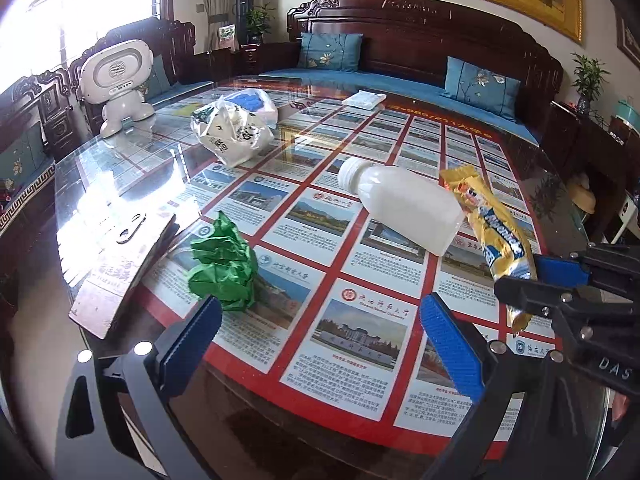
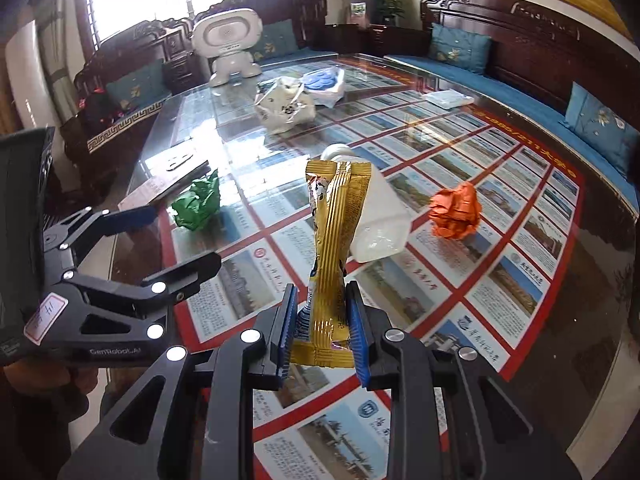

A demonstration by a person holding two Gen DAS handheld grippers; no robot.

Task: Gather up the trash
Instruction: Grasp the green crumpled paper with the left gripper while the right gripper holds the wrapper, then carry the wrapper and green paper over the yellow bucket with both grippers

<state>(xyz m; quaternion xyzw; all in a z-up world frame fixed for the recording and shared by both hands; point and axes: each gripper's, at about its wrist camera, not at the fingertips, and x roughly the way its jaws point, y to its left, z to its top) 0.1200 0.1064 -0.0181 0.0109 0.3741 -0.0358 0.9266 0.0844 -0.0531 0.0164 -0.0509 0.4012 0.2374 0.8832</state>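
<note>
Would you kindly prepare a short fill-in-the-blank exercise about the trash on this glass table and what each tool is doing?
1. The right tool is shut on a ____ snack wrapper.
2. The left tool is ____ and holds nothing.
3. The white bottle lies on its ____.
4. The crumpled paper nearest the left tool is ____.

Missing words: yellow; open; side; green

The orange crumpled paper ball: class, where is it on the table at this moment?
In the right wrist view, the orange paper ball lies on the glass table, right of the white bottle and the gold wrapper. The left wrist view does not show it.
</note>
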